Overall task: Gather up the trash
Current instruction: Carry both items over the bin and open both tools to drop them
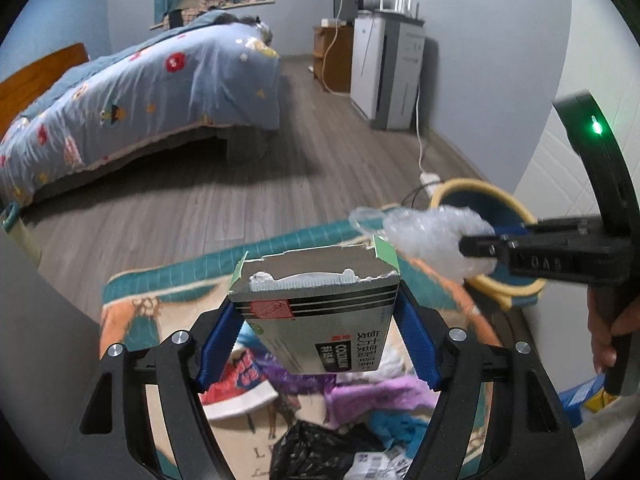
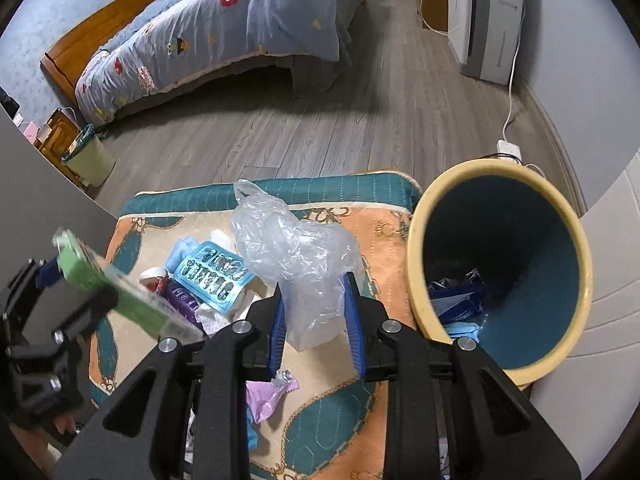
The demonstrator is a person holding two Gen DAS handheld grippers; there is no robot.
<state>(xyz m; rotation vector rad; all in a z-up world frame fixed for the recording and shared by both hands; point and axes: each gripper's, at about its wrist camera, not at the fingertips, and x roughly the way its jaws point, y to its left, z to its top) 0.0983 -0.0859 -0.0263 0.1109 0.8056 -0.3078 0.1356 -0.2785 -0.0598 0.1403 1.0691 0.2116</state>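
My left gripper [image 1: 316, 316] is shut on a torn-open grey and green medicine box [image 1: 320, 320], with the blue pads pressing its two sides. It hangs above a patterned mat [image 1: 132, 320] strewn with trash. My right gripper [image 2: 314, 308] is shut on a crumpled clear plastic bag [image 2: 292, 240], which bulges up between the pads. A yellow-rimmed bin [image 2: 416, 240] with a blue inside stands to the right of it and holds several wrappers. From the left wrist view the right gripper [image 1: 476, 246] holds the bag [image 1: 424, 236] in front of the bin [image 1: 480, 200].
On the mat [image 2: 384, 232] lie a blue blister tray [image 2: 212, 276], a purple wrapper [image 2: 268, 396] and a black bag [image 1: 316, 452]. A bed [image 1: 140, 92] fills the left background. A white appliance [image 1: 384, 76] and a power strip [image 2: 508, 146] stand by the right wall.
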